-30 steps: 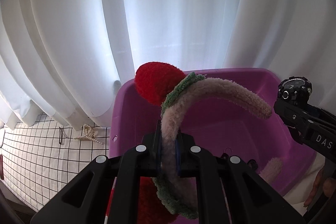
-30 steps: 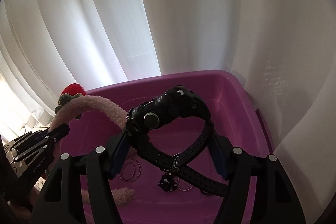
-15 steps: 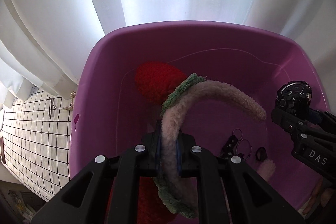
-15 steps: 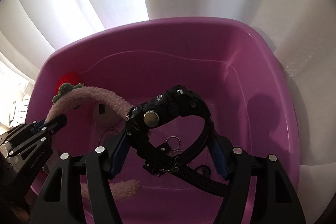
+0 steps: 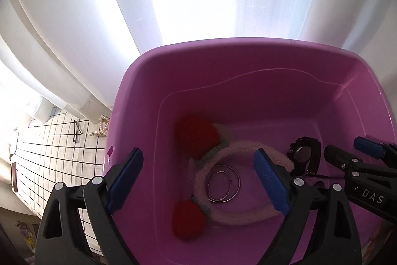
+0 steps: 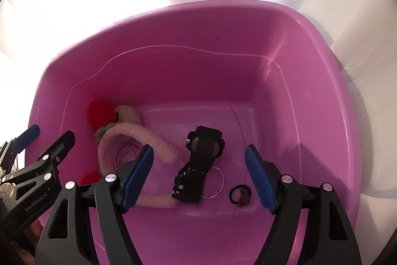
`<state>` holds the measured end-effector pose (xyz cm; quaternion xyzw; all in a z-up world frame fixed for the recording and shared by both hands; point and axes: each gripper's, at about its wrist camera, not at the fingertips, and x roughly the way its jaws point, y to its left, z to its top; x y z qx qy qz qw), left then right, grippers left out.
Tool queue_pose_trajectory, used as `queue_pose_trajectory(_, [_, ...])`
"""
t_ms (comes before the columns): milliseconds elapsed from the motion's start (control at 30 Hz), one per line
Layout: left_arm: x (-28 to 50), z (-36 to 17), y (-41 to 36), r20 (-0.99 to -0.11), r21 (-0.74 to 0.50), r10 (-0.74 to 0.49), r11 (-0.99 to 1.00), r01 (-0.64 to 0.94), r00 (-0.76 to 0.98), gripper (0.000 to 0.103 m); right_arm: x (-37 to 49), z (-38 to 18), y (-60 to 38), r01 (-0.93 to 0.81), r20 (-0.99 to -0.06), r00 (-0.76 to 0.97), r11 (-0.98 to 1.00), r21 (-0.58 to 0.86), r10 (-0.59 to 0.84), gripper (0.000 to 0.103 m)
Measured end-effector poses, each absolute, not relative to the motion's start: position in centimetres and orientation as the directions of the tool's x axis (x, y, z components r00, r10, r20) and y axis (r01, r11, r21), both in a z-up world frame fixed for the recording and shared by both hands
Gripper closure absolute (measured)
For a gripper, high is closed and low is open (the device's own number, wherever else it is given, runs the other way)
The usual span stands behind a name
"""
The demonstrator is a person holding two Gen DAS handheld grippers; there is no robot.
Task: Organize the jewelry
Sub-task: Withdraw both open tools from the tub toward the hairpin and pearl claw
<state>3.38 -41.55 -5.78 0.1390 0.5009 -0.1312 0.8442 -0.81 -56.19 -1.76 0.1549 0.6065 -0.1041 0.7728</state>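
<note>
Left wrist: white curtains (image 5: 173, 4) fill the top, a grid-patterned cloth (image 5: 49, 153) lies left of the purple tub (image 5: 153, 96); the left gripper (image 5: 198, 175) and right gripper (image 6: 198, 170) are both opening, empty.

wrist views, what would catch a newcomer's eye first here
The purple tub fills both views. On its floor lie a fuzzy pink headband with red strawberry puffs, left, and a black watch beside it, near thin metal rings. Both grippers, left and right, hang over them, jaws opening and empty.
</note>
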Motion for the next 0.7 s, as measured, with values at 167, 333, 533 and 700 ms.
queue_pose_trajectory(167, [3.5,-5.9,-41.2,-0.893,0.074,-0.094,0.934,0.351,0.440,0.014,-0.5,-1.4,-55.6,0.342,-0.967,0.252,0.932,0.118,0.030,0.030])
queue_pose_trajectory(333, [3.3,-5.3,-41.7,-0.895,0.071,-0.097,0.933,0.354,0.436,0.014,-1.9,-2.3,-56.9,0.343,-0.965,0.262,0.932,0.118,0.026,0.030])
queue_pose_trajectory(533, [3.1,-4.5,-41.0,-0.891,0.049,-0.118,0.936,0.349,0.439,0.014,-2.3,-2.4,-57.2,0.342,-0.961,0.276,0.932,0.124,0.026,0.030])
queue_pose_trajectory(700, [2.7,-3.2,-40.5,-0.882,0.014,-0.153,0.937,0.350,0.445,0.014,-3.0,-1.9,-57.3,0.342,-0.953,0.301,0.931,0.128,0.020,0.030])
